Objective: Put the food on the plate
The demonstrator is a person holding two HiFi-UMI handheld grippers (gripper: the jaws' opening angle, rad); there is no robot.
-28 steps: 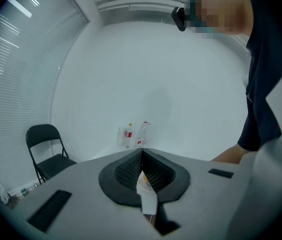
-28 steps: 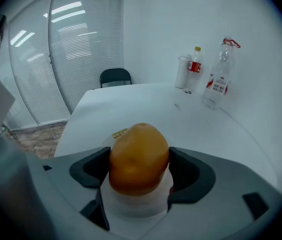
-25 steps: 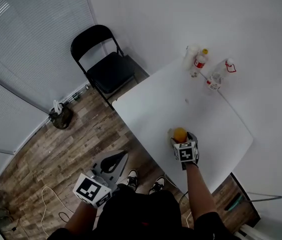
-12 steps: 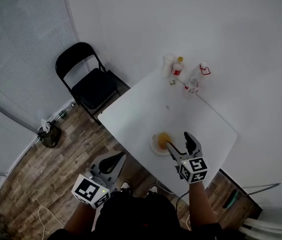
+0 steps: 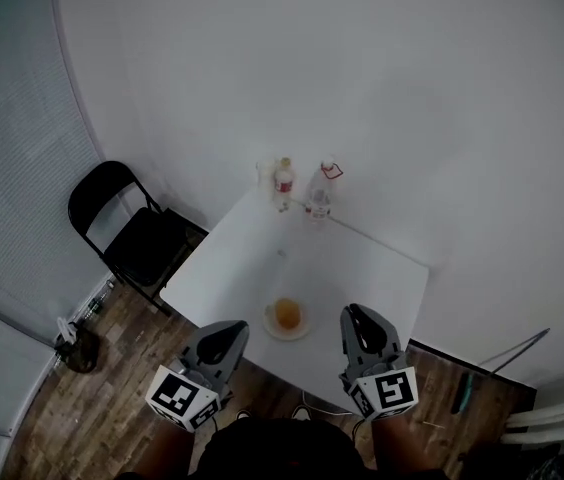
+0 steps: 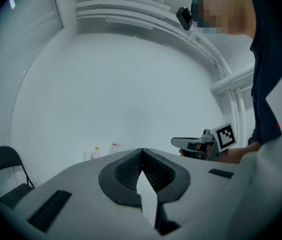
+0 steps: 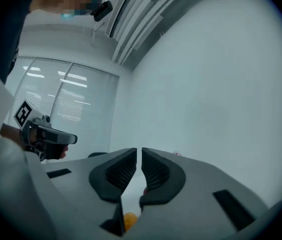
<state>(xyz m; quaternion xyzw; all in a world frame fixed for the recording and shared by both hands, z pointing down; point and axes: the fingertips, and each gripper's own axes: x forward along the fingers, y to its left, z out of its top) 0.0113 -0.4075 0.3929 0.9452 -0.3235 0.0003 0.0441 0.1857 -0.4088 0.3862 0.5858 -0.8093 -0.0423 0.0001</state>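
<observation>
White table (image 5: 362,268) seen from above, black folding chair (image 5: 132,238) off its left corner. Short of the table's near edge and clear of it, two hand-held grippers side by side. Left gripper (image 5: 228,333) with jaws tip to tip, empty. Right gripper (image 5: 359,320) with jaws closing, a thin slit between them, nothing inside. At the far corner, two small bottles (image 5: 284,183). Close to the near edge, a round plate (image 5: 269,320), and on its middle an orange piece of food (image 5: 287,313). Task apparently done: food on plate, no other food in sight, no step visibly left.
</observation>
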